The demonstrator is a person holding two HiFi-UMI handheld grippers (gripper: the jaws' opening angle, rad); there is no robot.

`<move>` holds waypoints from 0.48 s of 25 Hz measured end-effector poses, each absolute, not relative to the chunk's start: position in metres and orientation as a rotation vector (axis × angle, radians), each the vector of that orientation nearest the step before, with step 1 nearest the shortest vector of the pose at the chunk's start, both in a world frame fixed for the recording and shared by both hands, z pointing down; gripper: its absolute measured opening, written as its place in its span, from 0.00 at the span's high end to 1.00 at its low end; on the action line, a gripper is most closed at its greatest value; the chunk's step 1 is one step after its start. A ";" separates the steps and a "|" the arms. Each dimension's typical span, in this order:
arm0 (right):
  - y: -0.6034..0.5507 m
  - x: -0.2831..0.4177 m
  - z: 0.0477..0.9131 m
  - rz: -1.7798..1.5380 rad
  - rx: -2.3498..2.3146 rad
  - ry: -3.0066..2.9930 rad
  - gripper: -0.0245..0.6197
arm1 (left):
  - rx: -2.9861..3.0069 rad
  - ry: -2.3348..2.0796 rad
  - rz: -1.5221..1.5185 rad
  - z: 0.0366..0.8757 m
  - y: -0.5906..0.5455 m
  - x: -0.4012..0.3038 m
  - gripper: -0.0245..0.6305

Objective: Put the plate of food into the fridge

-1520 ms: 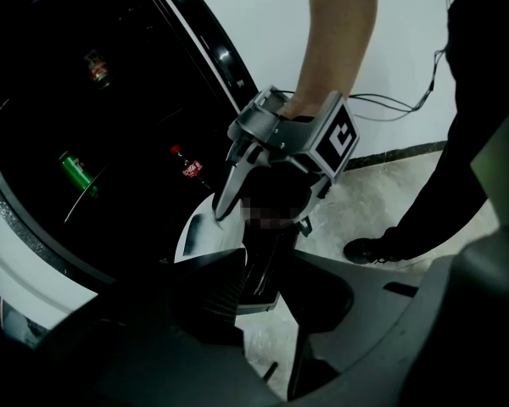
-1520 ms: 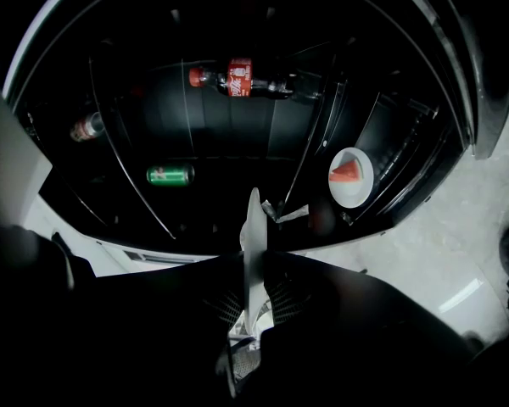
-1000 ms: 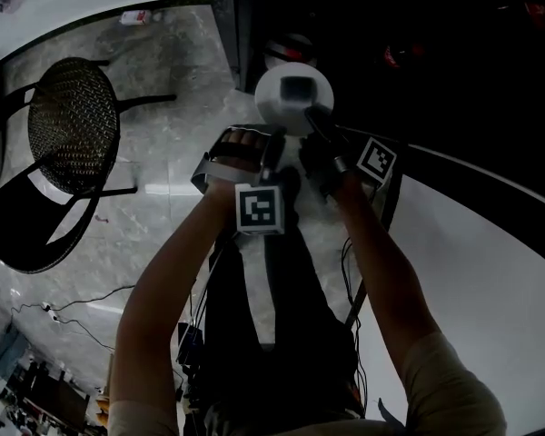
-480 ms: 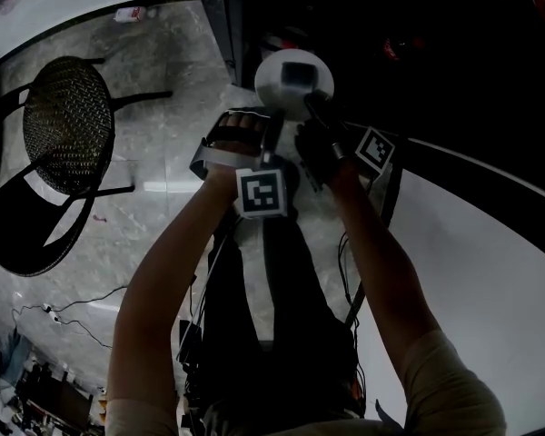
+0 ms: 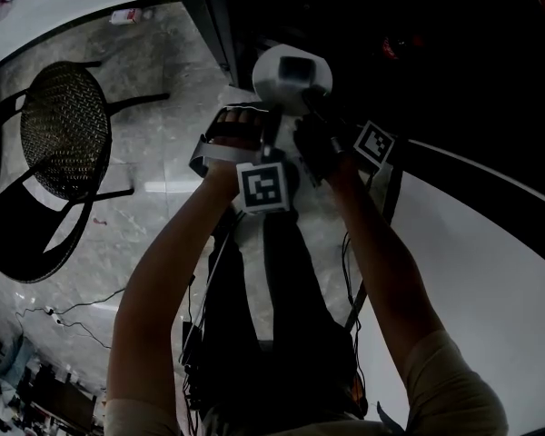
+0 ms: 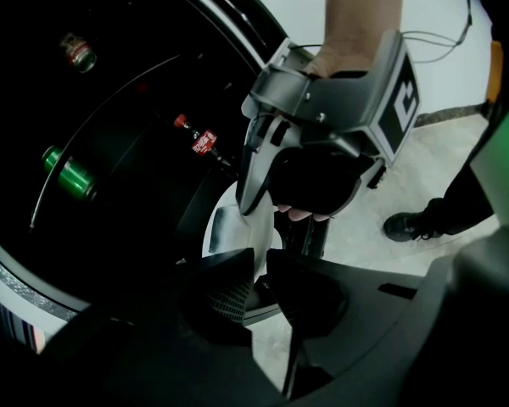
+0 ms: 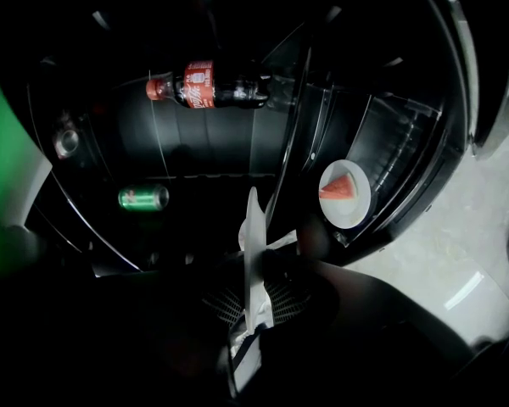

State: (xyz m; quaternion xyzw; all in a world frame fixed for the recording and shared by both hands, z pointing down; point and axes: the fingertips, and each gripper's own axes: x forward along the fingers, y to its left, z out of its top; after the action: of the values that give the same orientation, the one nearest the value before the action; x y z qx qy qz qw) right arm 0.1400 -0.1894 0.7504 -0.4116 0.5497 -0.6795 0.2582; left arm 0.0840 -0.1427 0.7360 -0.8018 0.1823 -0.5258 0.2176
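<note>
In the head view a white plate (image 5: 286, 84) carrying a pale squarish piece of food (image 5: 296, 69) hangs at the dark fridge opening (image 5: 391, 25). My left gripper (image 5: 271, 127) is shut on the plate's near rim, which runs between its jaws in the left gripper view, where the plate (image 6: 231, 237) and left gripper (image 6: 259, 270) show low down. My right gripper (image 5: 314, 109) is shut on the right rim. The right gripper view shows the plate (image 7: 253, 227) edge-on between the right gripper (image 7: 254, 291) jaws. The right gripper (image 6: 322, 142) also shows in the left gripper view.
Inside the fridge lie a cola bottle (image 7: 208, 85) and a green can (image 7: 142, 197). A second plate with a watermelon slice (image 7: 346, 192) sits lower right. A woven chair (image 5: 64, 130) stands on the marble floor at left, a white table (image 5: 472, 252) at right, and cables (image 5: 73, 309) by my feet.
Both grippers and the plate have moved a little forward toward the fridge opening. The view has shifted slightly; the chair sits lower left.
</note>
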 end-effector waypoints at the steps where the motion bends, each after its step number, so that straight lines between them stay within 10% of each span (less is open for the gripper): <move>1: -0.191 0.140 0.750 -1.843 -1.118 1.488 0.90 | -2.226 0.512 -1.461 0.736 -0.144 0.084 0.88; 12: -0.191 0.141 0.750 -1.877 -1.145 1.482 0.90 | -2.249 0.535 -1.470 0.738 -0.152 0.089 0.88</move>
State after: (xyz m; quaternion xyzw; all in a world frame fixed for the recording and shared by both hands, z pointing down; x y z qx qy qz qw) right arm 0.1413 -0.1907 0.7501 -0.4188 0.5423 -0.6868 0.2425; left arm 0.0887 -0.1519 0.7378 -0.8043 0.1914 -0.5259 0.1998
